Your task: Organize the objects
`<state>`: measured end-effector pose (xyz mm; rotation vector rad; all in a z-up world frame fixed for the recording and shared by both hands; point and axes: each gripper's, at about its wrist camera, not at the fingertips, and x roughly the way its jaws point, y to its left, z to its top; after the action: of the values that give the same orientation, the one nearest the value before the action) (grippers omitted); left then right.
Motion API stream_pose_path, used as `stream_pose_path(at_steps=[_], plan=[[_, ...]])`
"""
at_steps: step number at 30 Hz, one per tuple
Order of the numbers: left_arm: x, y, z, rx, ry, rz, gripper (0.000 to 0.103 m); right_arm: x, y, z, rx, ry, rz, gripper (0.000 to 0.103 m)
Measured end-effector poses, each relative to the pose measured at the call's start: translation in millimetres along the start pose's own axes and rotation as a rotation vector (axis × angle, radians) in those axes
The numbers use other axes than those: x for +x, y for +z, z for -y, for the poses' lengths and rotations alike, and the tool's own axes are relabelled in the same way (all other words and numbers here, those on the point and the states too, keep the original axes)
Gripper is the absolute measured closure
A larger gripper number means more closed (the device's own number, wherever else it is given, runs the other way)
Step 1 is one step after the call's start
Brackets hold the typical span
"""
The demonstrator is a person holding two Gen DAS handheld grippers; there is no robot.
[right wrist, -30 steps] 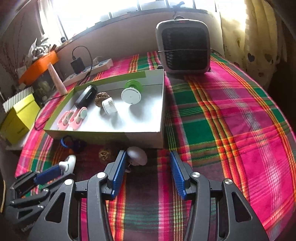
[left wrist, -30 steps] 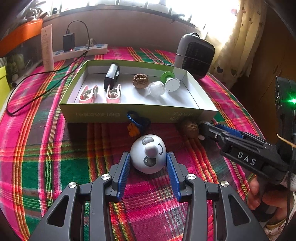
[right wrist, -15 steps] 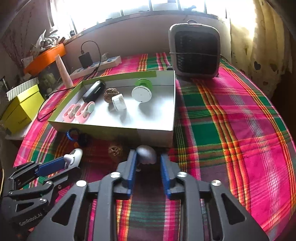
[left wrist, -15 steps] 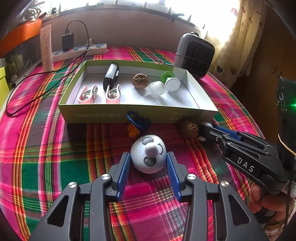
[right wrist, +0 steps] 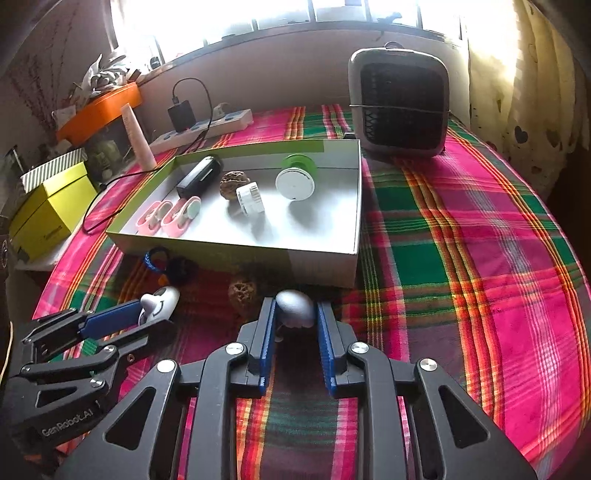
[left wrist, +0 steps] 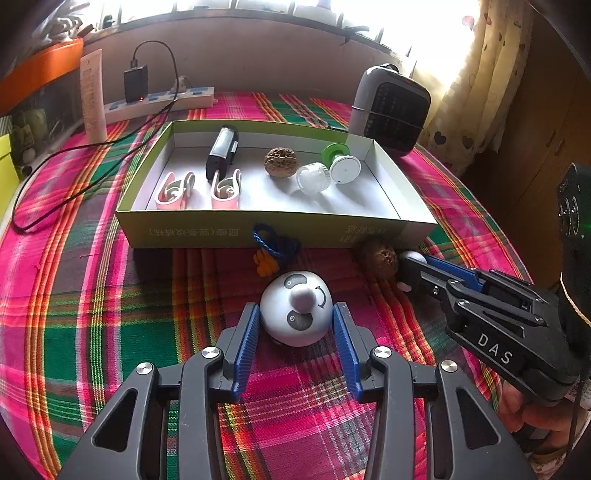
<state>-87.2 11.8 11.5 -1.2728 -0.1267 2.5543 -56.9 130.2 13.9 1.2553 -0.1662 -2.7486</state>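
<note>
Bright backlit window [right wrist: 332, 14], pale heart-print curtain [right wrist: 535, 92], plaid tablecloth [right wrist: 480, 240], brownish wall [left wrist: 240, 55]

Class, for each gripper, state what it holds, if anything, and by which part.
The left gripper grips the white panda-faced dome by its two opposite sides, low on the tablecloth. The right gripper is shut on a small white rounded object, also by its sides.

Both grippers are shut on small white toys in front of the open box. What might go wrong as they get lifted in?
1. The right gripper pinches the small white toy only at its finger tips; it might slip out.
2. The walnut lies right beside that toy and could get knocked.
3. The panda-faced toy in the left gripper must clear the box wall and blue cord.
</note>
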Motion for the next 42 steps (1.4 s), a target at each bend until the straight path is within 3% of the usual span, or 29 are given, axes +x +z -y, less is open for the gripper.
stream_pose_path(at_steps=[42], plan=[[-30, 3, 6, 0.051, 0.040, 0.081, 0.064, -26, 1, -15, -0.044, 0.073, 0.047, 0.080]])
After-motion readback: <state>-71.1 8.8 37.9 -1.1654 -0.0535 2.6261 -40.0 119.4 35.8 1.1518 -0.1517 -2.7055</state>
